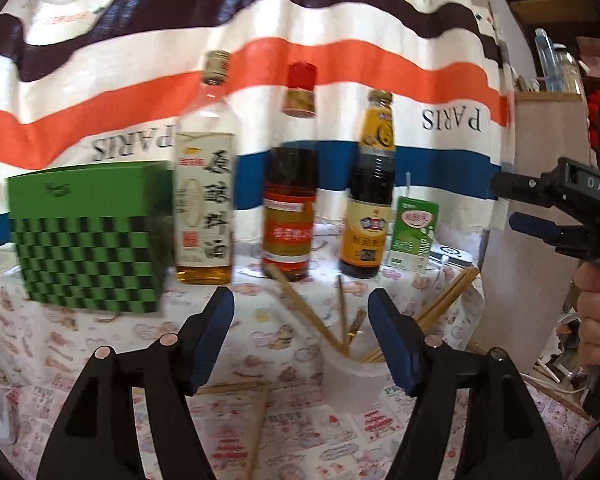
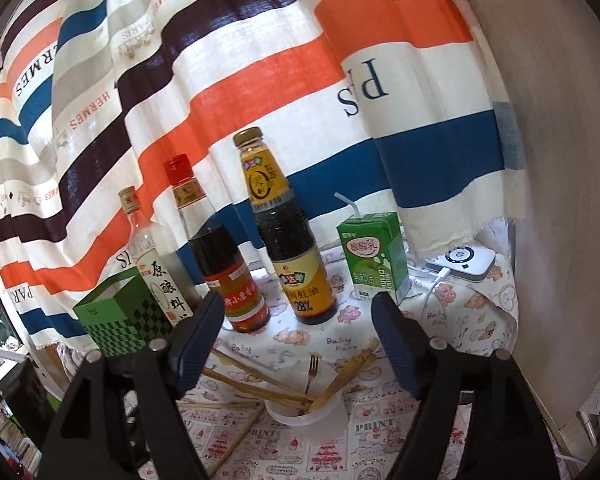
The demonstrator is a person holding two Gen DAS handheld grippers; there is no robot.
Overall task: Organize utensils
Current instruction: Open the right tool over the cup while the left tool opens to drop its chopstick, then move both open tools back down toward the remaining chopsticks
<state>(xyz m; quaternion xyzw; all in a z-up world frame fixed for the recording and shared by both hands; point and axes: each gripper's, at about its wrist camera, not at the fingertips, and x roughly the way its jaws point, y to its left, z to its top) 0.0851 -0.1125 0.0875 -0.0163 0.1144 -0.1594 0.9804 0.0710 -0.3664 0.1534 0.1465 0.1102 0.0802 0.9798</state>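
Right wrist view: right gripper [image 2: 296, 340] jaws wide apart, nothing between them, hanging just above the translucent cup [image 2: 308, 414]. The cup is my landmark. It holds several chopsticks [image 2: 340, 380] and one small fork [image 2: 311, 372], leaning on its rim because they're longer than it is deep. At least three loose chopsticks [image 2: 224, 404] lie flat on the table [image 2: 452, 336] left of the cup, I'd say still to collect. Left gripper [image 1: 300, 340] jaws also wide, empty, aimed over the cup. Behind the cup: three sauce bottles [image 2: 300, 240], one green carton [image 2: 374, 256], one green checkered box [image 2: 118, 320] far left.
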